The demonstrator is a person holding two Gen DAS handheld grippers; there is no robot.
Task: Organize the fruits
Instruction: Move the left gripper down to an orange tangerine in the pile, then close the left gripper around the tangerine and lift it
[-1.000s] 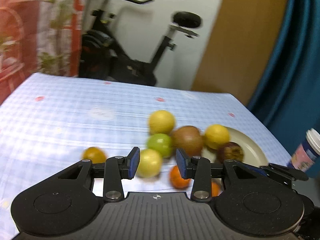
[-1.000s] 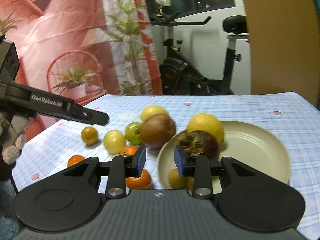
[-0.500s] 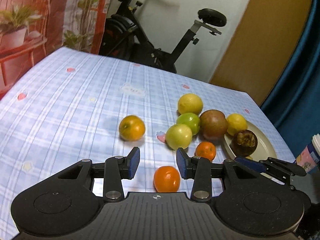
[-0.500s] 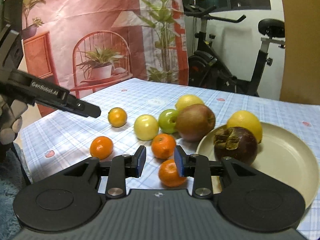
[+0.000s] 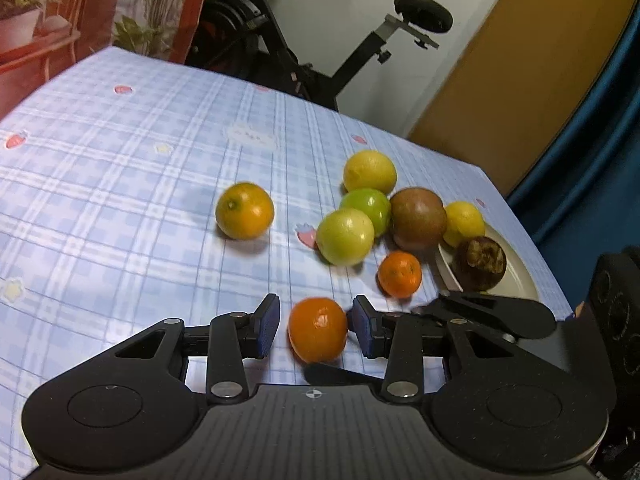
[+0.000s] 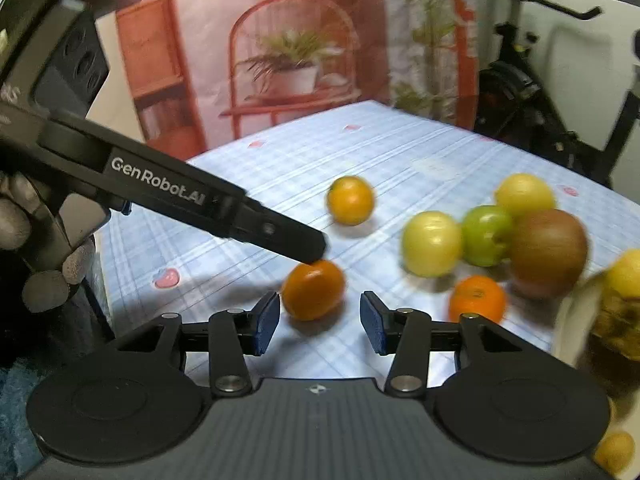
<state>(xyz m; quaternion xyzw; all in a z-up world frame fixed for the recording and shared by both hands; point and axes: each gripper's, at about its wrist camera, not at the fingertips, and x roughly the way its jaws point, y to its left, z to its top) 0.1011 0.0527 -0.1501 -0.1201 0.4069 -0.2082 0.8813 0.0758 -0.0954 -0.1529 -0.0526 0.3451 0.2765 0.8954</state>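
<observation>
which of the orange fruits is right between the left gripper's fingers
The deep orange mandarin nearest the camera, sitting between the left gripper pads. The second mandarin lies nearer the plate; the yellower orange sits alone, farther out.

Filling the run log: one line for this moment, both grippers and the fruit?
left gripper: open around near orange, not gripping | right gripper: opening, empty | plate: mangosteen, lemon

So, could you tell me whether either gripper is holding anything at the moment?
Neither: the round orange tangerine sits between the left gripper pads, ungripped; the right gripper is opening, empty.
</observation>
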